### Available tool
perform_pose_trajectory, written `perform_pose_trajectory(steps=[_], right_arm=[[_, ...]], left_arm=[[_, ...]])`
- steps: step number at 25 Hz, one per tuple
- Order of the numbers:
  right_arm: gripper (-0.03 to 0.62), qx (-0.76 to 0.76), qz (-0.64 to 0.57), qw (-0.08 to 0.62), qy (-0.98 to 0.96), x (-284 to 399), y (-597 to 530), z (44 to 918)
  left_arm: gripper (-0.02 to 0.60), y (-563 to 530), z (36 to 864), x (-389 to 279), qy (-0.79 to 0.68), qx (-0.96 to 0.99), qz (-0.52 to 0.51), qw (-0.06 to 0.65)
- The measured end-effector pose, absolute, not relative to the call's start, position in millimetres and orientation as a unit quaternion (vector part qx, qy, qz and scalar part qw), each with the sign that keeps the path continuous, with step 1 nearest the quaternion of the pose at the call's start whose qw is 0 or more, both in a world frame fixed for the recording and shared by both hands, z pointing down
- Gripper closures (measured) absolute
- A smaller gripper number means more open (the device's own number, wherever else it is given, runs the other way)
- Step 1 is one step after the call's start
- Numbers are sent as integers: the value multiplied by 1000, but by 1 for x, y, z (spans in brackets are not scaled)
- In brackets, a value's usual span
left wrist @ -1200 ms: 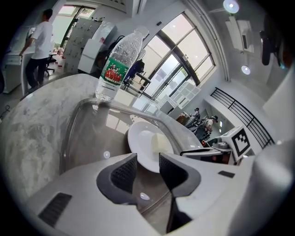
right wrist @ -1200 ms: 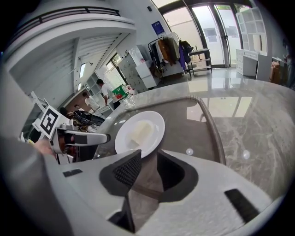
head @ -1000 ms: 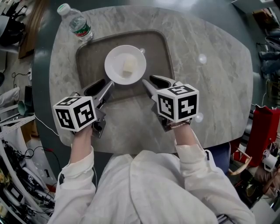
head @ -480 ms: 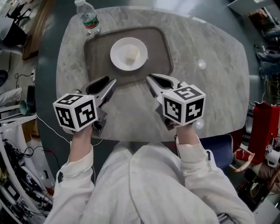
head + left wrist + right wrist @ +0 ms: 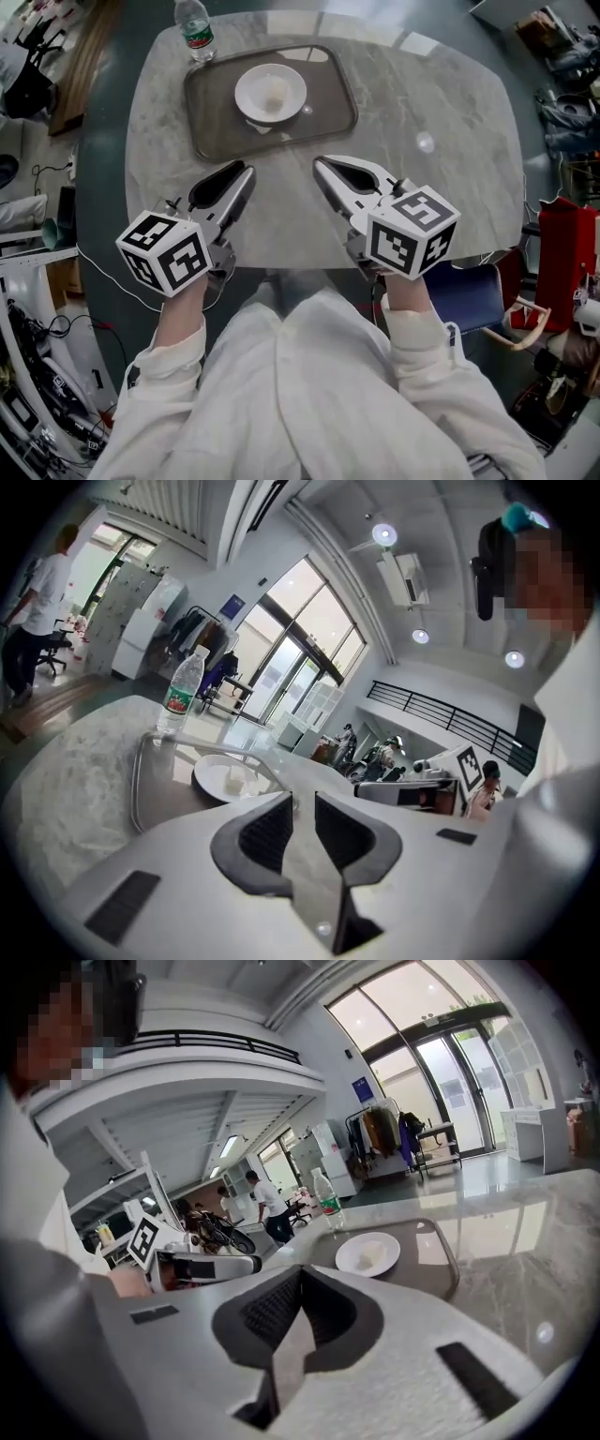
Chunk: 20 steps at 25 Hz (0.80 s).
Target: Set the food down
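A white plate (image 5: pixel 270 92) with a pale piece of food (image 5: pixel 274 91) rests on the dark tray (image 5: pixel 323 108) at the far side of the marble table. Both grippers hover over the near half of the table, well short of the tray. My left gripper (image 5: pixel 244 172) has a narrow gap between its jaws, which are closing on nothing. My right gripper (image 5: pixel 320 166) is shut and empty. The left gripper view shows the plate (image 5: pixel 223 778) and tray rim (image 5: pixel 141 782) beyond the left gripper (image 5: pixel 303 803). In the right gripper view the plate (image 5: pixel 368 1253) lies past the right gripper (image 5: pixel 300 1277).
A plastic water bottle (image 5: pixel 194 28) stands by the tray's far left corner. The table's near edge (image 5: pixel 281 270) runs just under the grippers. A blue seat (image 5: pixel 469 291) and a red bag (image 5: pixel 562 272) sit at the right, cables and clutter at the left. People (image 5: pixel 258 1204) move about in the background.
Both grippers pulled back from the tray's near edge toward the person. The right jaws closed fully and the left jaws narrowed. Plate and tray stayed put.
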State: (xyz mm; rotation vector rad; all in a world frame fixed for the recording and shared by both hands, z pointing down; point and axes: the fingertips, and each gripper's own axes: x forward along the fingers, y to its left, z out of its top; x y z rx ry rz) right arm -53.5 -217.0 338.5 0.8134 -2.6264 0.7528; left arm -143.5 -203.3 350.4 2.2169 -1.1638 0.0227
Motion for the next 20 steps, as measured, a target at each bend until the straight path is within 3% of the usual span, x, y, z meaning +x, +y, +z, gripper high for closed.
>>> perform_pose_trajectory(steps=[11, 20], right_arm=[[591, 323, 286, 64, -900, -35, -153, 316], [591, 313, 278, 68, -905, -29, -130, 306]], left_arm=[[548, -127, 338, -116, -388, 869, -13, 308], [551, -110, 329, -99, -372, 873, -30, 313]])
